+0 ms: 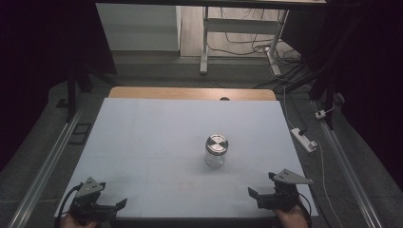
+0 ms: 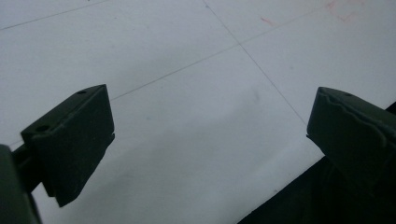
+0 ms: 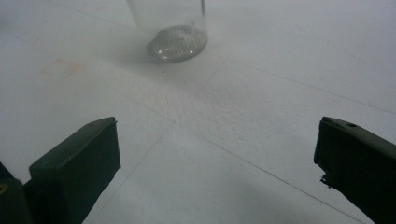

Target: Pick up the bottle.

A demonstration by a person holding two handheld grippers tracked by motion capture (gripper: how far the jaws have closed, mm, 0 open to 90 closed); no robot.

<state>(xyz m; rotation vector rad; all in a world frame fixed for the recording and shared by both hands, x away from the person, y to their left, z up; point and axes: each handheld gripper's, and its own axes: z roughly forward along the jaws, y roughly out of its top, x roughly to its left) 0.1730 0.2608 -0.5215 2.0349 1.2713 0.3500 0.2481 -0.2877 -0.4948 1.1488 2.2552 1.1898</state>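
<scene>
Since both tools sit at the near edge of the tabletop [image 1: 142, 123], your left tool [image 1: 107, 205] is wide open on nothing and well apart from the jar [image 1: 216, 150]. That jar stands upright mid-table, clear glass, round metal lid, looks empty. Your right tool [image 1: 260, 194], also gaping and empty, is nearer, jar ahead and a bit left.
</scene>
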